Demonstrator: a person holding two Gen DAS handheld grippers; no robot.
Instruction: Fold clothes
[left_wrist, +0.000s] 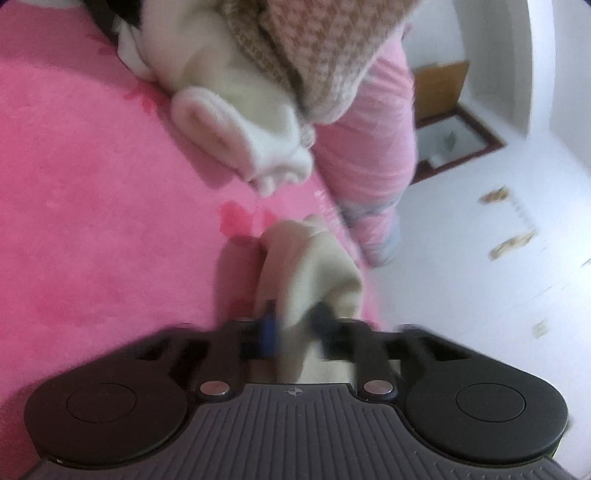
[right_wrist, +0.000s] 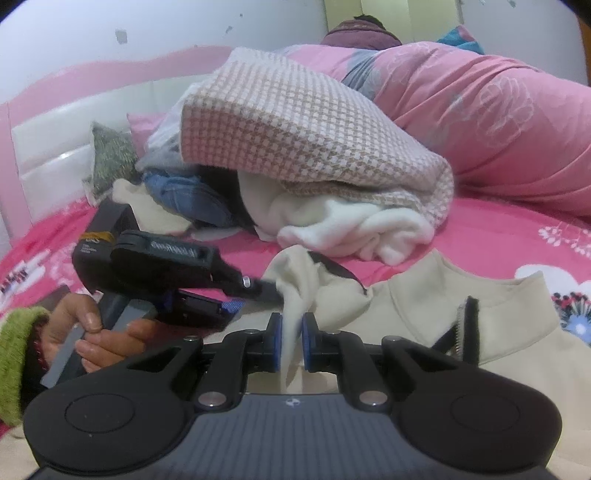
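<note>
Two hand-held grippers are clamped on the same cream garment (right_wrist: 424, 325), which lies spread on the pink bed (right_wrist: 498, 236). Nearest in the right wrist view, the right hand-held gripper (right_wrist: 291, 343) has its blue pads (right_wrist: 275, 343) pressed together on a thin fold of the cream cloth, and the fold rises up between them. Just to the left, a hand (right_wrist: 86, 332) with a green sleeve (right_wrist: 16, 354) holds the left hand-held gripper (right_wrist: 275, 293), whose tip bites the same bunch of cloth a little higher. In the left wrist view this left hand-held gripper (left_wrist: 295, 328) is blurred, but cream cloth fills the gap between its fingers and hangs forward over the bed edge.

To the right, the garment shows a collar and a dark zipper (right_wrist: 467, 325). Behind it sits a pile of clothes: a white fleece piece (right_wrist: 354, 229) at the front, a checked knit (right_wrist: 306, 125) over it, and blue denim (right_wrist: 181, 195) to the left. Farther back lies a pink quilt (right_wrist: 498, 122), and the white headboard (right_wrist: 55, 147) stands at the left.
</note>
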